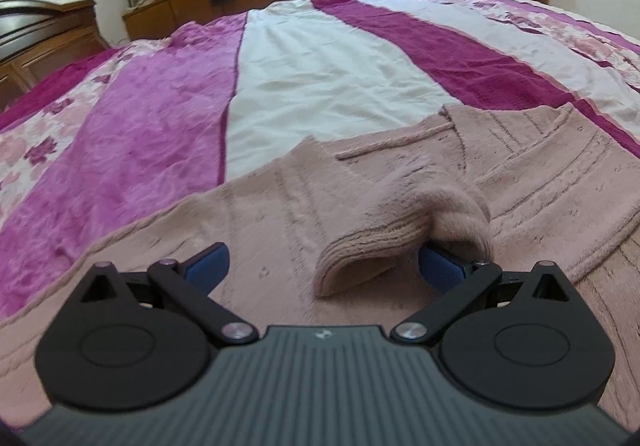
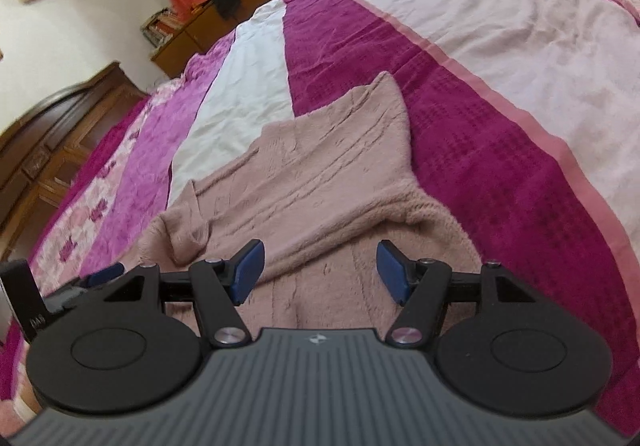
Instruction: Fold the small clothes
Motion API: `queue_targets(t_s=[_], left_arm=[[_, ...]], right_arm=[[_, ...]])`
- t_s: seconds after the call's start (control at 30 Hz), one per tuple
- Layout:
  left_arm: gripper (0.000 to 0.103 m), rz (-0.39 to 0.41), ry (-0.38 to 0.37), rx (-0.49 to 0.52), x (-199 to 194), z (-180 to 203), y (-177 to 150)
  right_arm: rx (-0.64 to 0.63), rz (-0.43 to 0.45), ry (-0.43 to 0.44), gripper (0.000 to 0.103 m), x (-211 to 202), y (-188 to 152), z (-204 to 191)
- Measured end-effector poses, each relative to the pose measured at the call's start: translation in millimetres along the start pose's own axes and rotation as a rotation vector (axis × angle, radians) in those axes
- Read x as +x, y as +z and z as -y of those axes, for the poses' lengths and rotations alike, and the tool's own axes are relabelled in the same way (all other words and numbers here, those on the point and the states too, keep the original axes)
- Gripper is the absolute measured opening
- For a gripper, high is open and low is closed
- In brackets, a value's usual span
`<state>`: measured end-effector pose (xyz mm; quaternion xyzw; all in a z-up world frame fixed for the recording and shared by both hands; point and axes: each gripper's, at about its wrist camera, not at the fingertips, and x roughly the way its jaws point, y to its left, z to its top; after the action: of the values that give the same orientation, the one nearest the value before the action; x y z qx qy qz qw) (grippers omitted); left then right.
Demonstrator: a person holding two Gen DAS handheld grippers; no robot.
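Nearest, the left hand-held gripper (image 1: 322,266) stands released, jaws wide. A sleeve cuff (image 1: 372,250) of the pink knit sweater (image 1: 280,205) drapes over its right pad and could be dragged out of place if the gripper pulls away. The right hand-held gripper (image 2: 320,272) is also released, low over the sweater's bunched fold. The sweater lies near the bed's (image 1: 320,57) front edge; the loose knit may slide or unfold.

sweater (image 1: 360,181) | dusty-pink knit | lying flat on bedspread (image 1: 320,57) | ribbed cuff folded onto body
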<state>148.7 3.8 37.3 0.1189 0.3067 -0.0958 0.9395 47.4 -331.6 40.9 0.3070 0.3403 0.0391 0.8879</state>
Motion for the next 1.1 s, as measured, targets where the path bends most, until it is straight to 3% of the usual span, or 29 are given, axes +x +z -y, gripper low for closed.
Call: queue_targets(t_s=[0.1, 0.17, 0.2, 0.27, 0.37, 0.43, 0.53, 0.77, 0.97, 1.1], left_arm=[[0.087, 0.02, -0.024, 0.01, 3, 2, 2], [0.059, 0.019, -0.034, 0.017, 5, 5, 3], [0.052, 0.01, -0.04, 0.021, 7, 5, 3], [0.026, 0.002, -0.059, 0.016, 9, 5, 2], [0.014, 0.014, -0.084, 0.012, 6, 2, 2], [0.013, 0.045, -0.075, 0.029, -1, 0, 4], [0.009, 0.097, 0.002, 0.057, -16, -6, 10], [0.009, 0.182, 0.178, 0.077, -49, -41, 9], [0.011, 0.127, 0.161, 0.169, -57, -26, -30], [0.012, 0.028, 0.135, 0.105, -51, -26, -51]], right_arm=[[0.061, 0.02, 0.023, 0.07, 7, 6, 6], [0.095, 0.029, 0.032, 0.07, 12, 10, 11], [0.107, 0.033, 0.031, 0.07, 16, 11, 13], [0.118, 0.039, 0.029, 0.07, 20, 12, 14], [0.121, 0.05, 0.032, 0.07, 21, 12, 15], [0.125, 0.054, 0.033, 0.069, 22, 13, 16], [0.124, 0.066, 0.027, 0.067, 24, 16, 17], [0.133, 0.139, 0.009, 0.047, 17, 20, 22], [0.073, 0.195, -0.063, 0.045, 7, 9, 20], [0.016, 0.176, -0.093, 0.045, 4, 2, 24]])
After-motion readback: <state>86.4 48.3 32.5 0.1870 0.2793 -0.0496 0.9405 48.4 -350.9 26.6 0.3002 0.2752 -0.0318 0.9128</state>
